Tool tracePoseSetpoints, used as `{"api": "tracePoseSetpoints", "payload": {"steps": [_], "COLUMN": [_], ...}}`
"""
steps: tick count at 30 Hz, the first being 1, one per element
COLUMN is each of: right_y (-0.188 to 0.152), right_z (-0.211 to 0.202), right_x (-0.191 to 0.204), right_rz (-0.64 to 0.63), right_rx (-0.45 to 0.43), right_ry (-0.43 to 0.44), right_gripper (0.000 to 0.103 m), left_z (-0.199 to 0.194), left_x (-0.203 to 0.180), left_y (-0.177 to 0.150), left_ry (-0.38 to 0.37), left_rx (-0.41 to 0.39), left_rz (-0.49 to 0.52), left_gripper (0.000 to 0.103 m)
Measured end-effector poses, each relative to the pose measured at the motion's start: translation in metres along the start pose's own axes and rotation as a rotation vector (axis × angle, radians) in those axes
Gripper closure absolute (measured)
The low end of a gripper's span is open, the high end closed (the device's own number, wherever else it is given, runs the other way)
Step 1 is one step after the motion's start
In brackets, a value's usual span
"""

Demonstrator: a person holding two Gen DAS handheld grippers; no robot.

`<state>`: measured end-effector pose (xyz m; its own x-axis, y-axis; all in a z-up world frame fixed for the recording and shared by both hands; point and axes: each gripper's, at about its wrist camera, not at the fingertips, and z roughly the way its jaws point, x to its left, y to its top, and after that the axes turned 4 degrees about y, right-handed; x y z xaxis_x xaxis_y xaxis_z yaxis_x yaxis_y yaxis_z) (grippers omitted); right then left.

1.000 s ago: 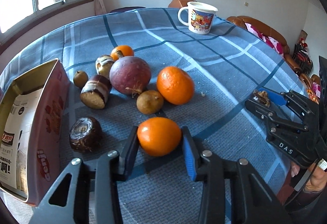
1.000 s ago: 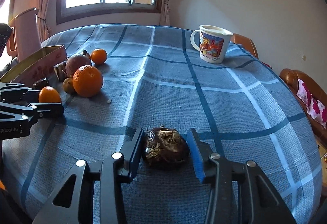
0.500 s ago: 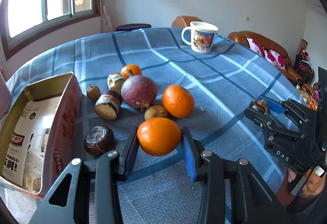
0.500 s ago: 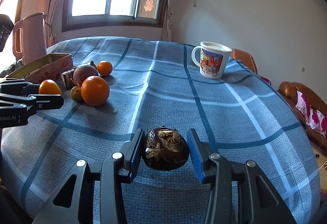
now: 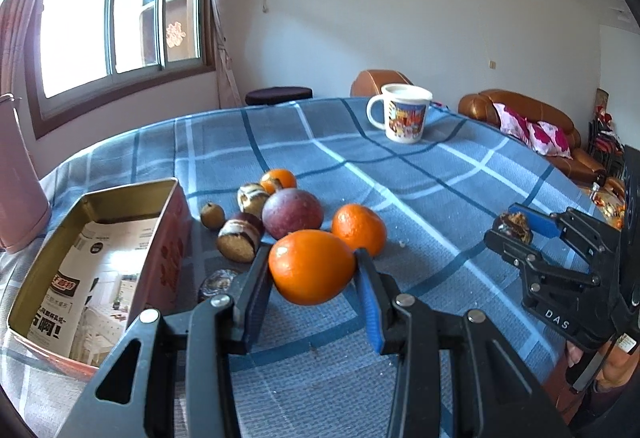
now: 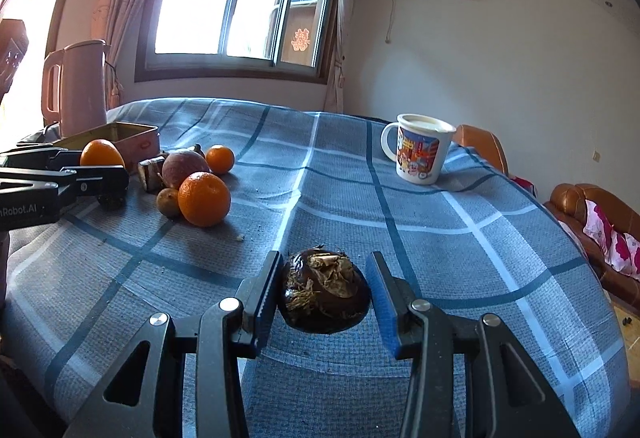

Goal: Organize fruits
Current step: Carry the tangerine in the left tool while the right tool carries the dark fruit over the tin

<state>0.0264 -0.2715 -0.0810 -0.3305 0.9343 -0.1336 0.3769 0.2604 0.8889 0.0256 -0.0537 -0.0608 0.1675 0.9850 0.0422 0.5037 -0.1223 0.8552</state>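
Observation:
My left gripper (image 5: 312,278) is shut on an orange (image 5: 311,267) and holds it above the blue checked tablecloth (image 5: 420,206). Behind it lie a purple passion fruit (image 5: 292,213), another orange (image 5: 359,228), a small tangerine (image 5: 279,178), several brown water chestnuts (image 5: 239,238) and a small brown fruit (image 5: 212,215). My right gripper (image 6: 324,294) is shut on a dark brown water chestnut (image 6: 323,294), lifted off the cloth. In the left wrist view the right gripper (image 5: 516,226) is at the right; in the right wrist view the left gripper (image 6: 100,162) is at the left.
An open gold tin box (image 5: 96,266) lined with printed paper sits left of the fruit pile. A pink jug (image 6: 78,86) stands behind it. A picture mug (image 5: 404,112) is at the table's far side. Brown sofas (image 5: 528,126) lie beyond the right edge.
My left gripper has lifted the orange off the cloth and tilted upward, so more of the room shows. The right gripper has also tilted up with the water chestnut still in it.

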Motion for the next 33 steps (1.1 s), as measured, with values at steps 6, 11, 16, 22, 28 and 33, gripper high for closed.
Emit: {"api": "tracePoseSetpoints", "payload": {"steps": [6, 11, 16, 22, 28, 33], "right_y": [-0.001, -0.002, -0.002, -0.003, -0.003, 0.001], "right_z": [-0.003, -0.006, -0.008, -0.013, -0.016, -0.017], "right_x": [0.002, 0.002, 0.003, 0.004, 0.004, 0.012], "right_rz": [-0.011, -0.013, -0.018, -0.023, -0.019, -0.035], "right_rx": [-0.029, -0.049, -0.069, -0.099, -0.119, -0.130], "right_ry": [0.011, 0.015, 0.018, 0.025, 0.032, 0.042], "right_gripper": [0.058, 0.058, 0.058, 0.058, 0.058, 0.058], "left_z": [-0.007, -0.010, -0.016, -0.024, -0.032, -0.037], "left_x": [0.000, 0.001, 0.001, 0.000, 0.002, 0.006], "left_y": [0.000, 0.000, 0.000, 0.002, 0.004, 0.006], "left_ry": [0.015, 0.022, 0.033, 0.049, 0.068, 0.090], "left_rx": [-0.032, -0.053, -0.082, -0.123, -0.161, -0.187], "left_rz": [-0.003, -0.009, -0.003, 0.008, 0.004, 0.000], "left_gripper": [0.061, 0.061, 0.061, 0.061, 0.061, 0.061]}}
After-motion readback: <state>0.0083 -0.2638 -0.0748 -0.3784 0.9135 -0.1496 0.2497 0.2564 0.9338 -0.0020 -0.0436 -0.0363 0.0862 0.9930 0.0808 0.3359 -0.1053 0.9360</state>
